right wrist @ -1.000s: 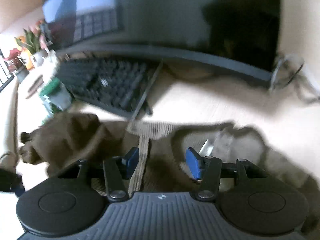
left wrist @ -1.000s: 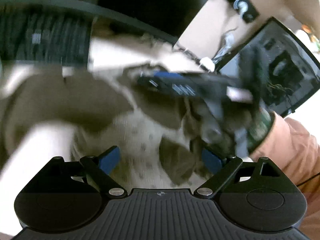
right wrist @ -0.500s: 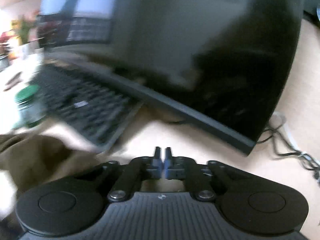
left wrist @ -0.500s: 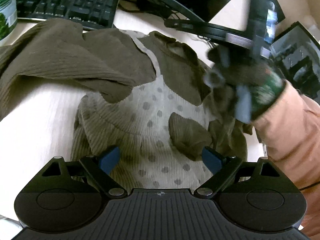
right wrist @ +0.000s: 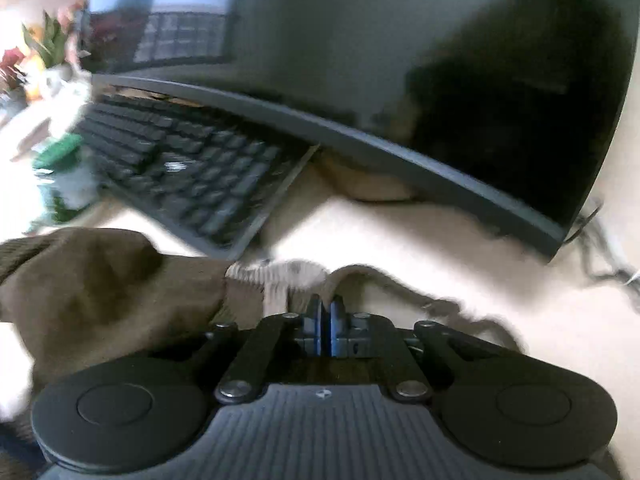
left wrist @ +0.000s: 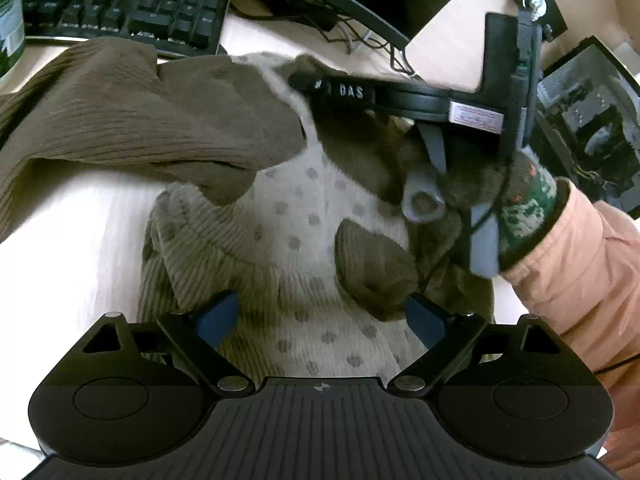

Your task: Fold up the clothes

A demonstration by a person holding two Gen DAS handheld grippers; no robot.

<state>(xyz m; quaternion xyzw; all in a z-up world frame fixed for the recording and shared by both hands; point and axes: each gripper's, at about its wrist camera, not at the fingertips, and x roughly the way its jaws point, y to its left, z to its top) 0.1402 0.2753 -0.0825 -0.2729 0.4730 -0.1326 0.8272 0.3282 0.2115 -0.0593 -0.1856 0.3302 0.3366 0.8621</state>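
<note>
Leftmost in the left wrist view, a green-lidded container [left wrist: 10,20] stands at the frame's edge beside a black keyboard [left wrist: 120,0], both on a pale wood-grain desk [left wrist: 72,240]. Across the middle of that desk lies the garment [left wrist: 280,240], a small ribbed piece with a cream dotted front and olive-brown sleeves, rumpled, one sleeve draped over its upper left part and reaching the keyboard's near edge. The left gripper [left wrist: 320,316] hovers over the garment's lower hem with its blue-padded jaws spread wide, nothing between them. Further right, the right gripper [left wrist: 304,80] reaches in from the side at the neckline, carried by a gloved hand [left wrist: 520,208] with a salmon-pink sleeve behind it. From its own camera, the right gripper [right wrist: 323,320] has its jaws pressed nearly together and pinches the garment's [right wrist: 100,288] cream collar edge, the fabric raised in a small hump at the tips. Behind stand a dark curved monitor [right wrist: 400,60], with cables [right wrist: 608,272] trailing on the desk to its right, and blurred flowers [right wrist: 36,52] at far left. At the right rim of the left view sits a black glass-sided case [left wrist: 592,128]
</note>
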